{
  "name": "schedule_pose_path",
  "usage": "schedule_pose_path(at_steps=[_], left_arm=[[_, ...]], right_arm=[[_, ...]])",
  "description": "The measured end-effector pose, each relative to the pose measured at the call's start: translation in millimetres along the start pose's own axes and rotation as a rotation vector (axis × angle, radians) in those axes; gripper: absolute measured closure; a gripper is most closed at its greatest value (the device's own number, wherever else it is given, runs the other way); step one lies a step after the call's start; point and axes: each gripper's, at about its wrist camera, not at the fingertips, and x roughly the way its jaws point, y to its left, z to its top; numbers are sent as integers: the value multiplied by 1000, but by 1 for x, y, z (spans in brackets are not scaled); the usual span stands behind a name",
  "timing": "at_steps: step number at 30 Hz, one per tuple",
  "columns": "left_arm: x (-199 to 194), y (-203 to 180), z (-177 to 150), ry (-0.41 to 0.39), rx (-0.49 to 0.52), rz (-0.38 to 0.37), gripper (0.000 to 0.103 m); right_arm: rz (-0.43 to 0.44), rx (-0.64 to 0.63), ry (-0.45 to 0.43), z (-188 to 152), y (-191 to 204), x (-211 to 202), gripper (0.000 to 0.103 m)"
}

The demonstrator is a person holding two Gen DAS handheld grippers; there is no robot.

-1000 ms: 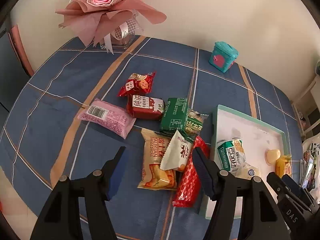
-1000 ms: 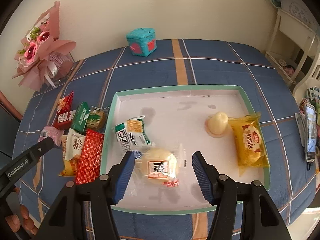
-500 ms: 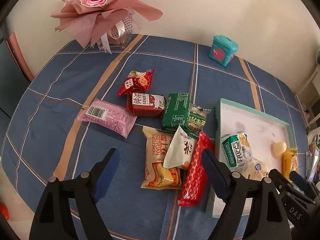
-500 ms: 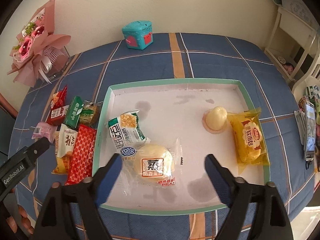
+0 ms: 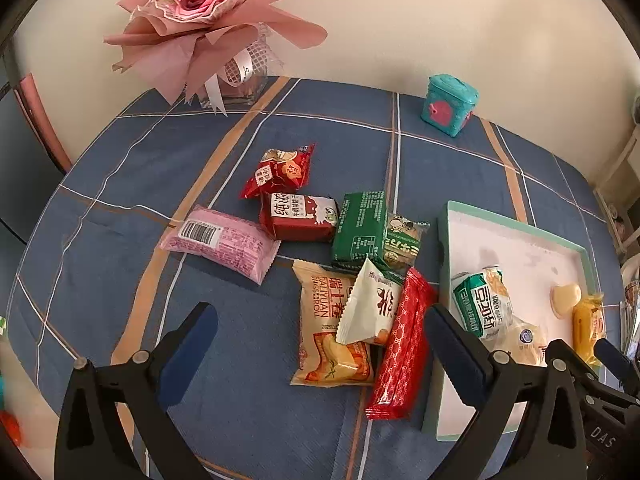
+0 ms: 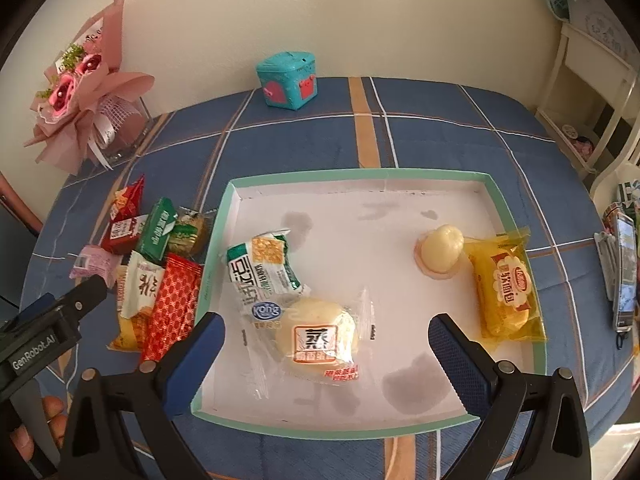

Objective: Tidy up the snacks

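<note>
Loose snacks lie in a pile on the blue checked cloth: a pink packet (image 5: 220, 242), two red ones (image 5: 298, 216), a green one (image 5: 360, 228), a tan packet (image 5: 316, 304), a white one (image 5: 372, 308) and a long red bar (image 5: 404, 344). My left gripper (image 5: 320, 316) hovers over the tan and white packets, jaws opening, gripping nothing. The teal-rimmed tray (image 6: 516, 216) holds a green-white packet (image 6: 260, 268), a wrapped bun (image 6: 316, 336), a jelly cup (image 6: 440, 252) and a yellow bread packet (image 6: 506, 284). My right gripper (image 6: 325, 322) hangs above the bun, jaws opening, pads clear of it.
A pink bouquet (image 5: 208, 12) in a glass vase and a teal tin (image 5: 450, 106) stand at the table's far edge by the wall. A phone (image 6: 624, 272) lies at the right edge. A white shelf (image 6: 592, 80) stands beyond. A hand (image 6: 52, 412) holds the left gripper.
Both grippers' jaws have spread much wider. The snacks on the cloth and in the tray lie where they were.
</note>
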Motion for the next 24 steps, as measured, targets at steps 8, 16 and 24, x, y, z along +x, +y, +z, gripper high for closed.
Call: schedule_pose_path(at_steps=[8,16,24], left_arm=[[4,20,2,14,-25,20,0],[6,55,5,28,-91,43,0],[9,74,5,42,-125,49,1]], right_arm=[[21,-26,41,-3,21,6,0],[67,-55,64,-9,56,8,0],[107,-102,88,-16,89,14,0]])
